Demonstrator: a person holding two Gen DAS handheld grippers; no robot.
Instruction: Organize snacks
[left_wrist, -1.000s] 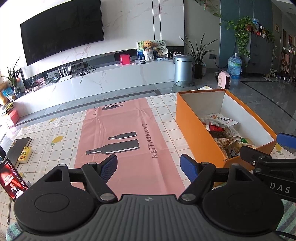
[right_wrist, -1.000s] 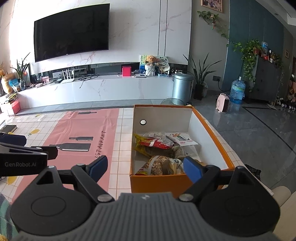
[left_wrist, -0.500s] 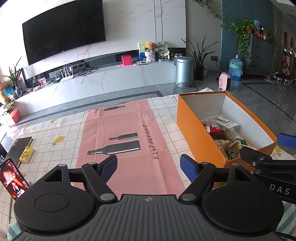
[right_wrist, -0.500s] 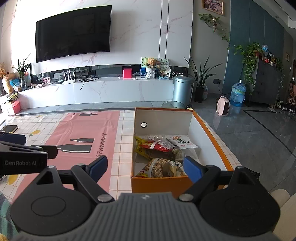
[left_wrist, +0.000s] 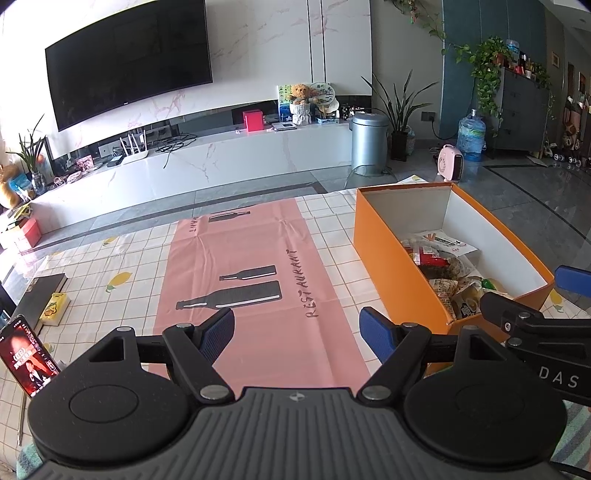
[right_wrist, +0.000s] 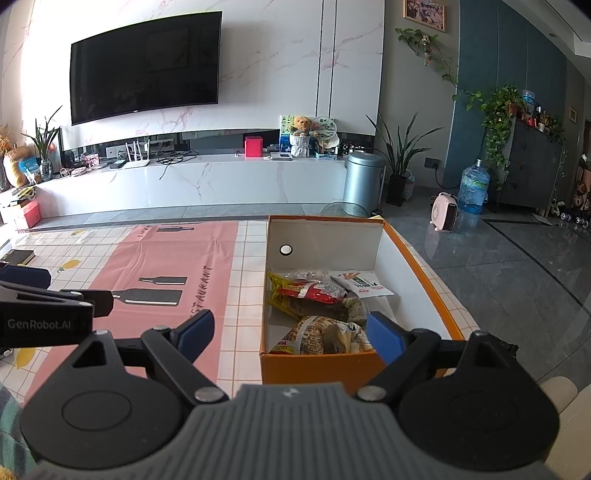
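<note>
An orange box (right_wrist: 424, 269) with a white inside stands on the table's right side and holds several snack packets (right_wrist: 314, 295). It also shows in the left wrist view (left_wrist: 384, 243), with the packets (left_wrist: 443, 273) in its near half. My left gripper (left_wrist: 297, 332) is open and empty above the pink mat (left_wrist: 251, 258), left of the box. My right gripper (right_wrist: 290, 332) is open and empty above the box's near left corner. Each gripper shows at the edge of the other's view.
A checked cloth (left_wrist: 110, 266) covers the table. A phone (left_wrist: 27, 360) with a lit screen, a yellow packet (left_wrist: 54, 308) and a dark book (left_wrist: 42, 291) lie at the left edge. The table's right edge drops to the grey floor (right_wrist: 517, 266).
Both grippers have risen and drawn back a little, so the box and mat sit slightly lower in view. Both stay open and empty.
</note>
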